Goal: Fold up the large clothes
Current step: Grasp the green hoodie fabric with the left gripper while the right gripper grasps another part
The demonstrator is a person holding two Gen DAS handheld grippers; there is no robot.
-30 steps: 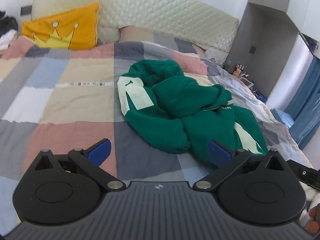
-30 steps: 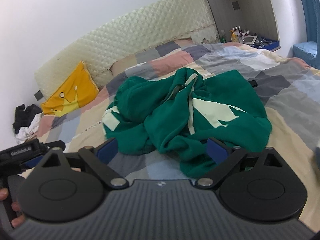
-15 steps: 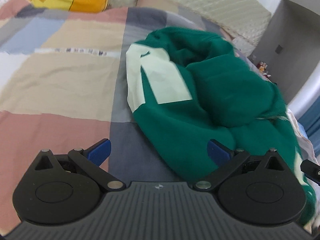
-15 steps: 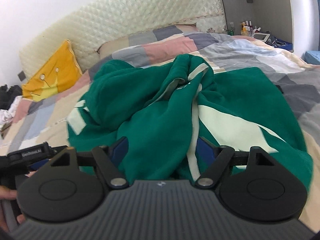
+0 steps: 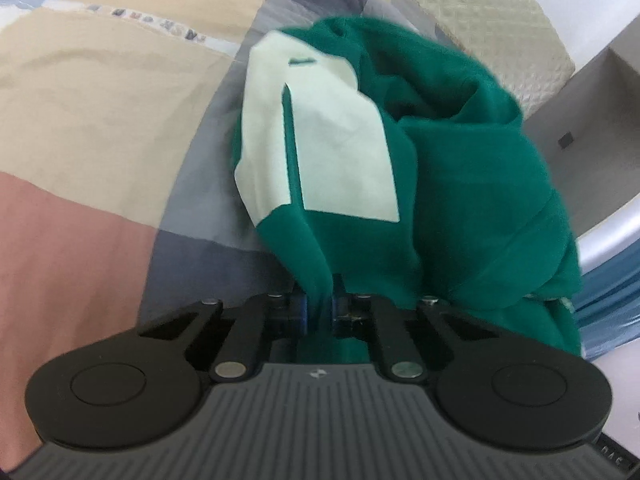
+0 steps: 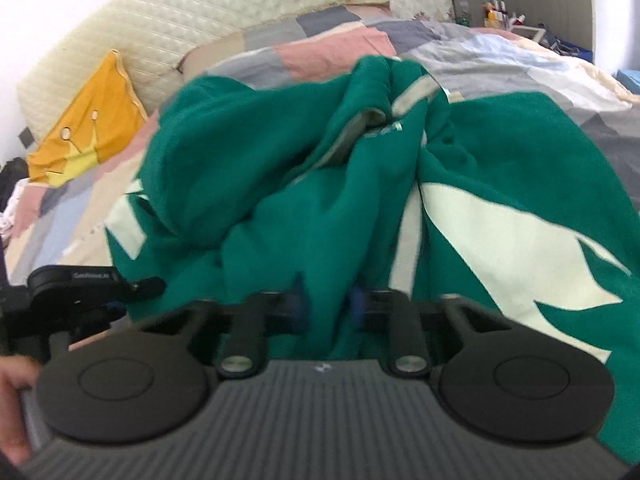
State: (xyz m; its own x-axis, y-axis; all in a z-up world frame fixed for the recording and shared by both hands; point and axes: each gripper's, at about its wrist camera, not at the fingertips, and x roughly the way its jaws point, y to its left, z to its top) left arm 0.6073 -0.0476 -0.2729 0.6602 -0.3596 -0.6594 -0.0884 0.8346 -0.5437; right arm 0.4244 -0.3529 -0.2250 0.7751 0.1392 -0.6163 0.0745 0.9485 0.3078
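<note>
The green garment (image 5: 460, 184) lies crumpled on the patchwork bedspread (image 5: 92, 120), filling the centre and right of both views. The left gripper (image 5: 319, 310) has just closed on a fold at lower centre; the right gripper (image 6: 328, 304) likewise pinches green cloth.
</note>
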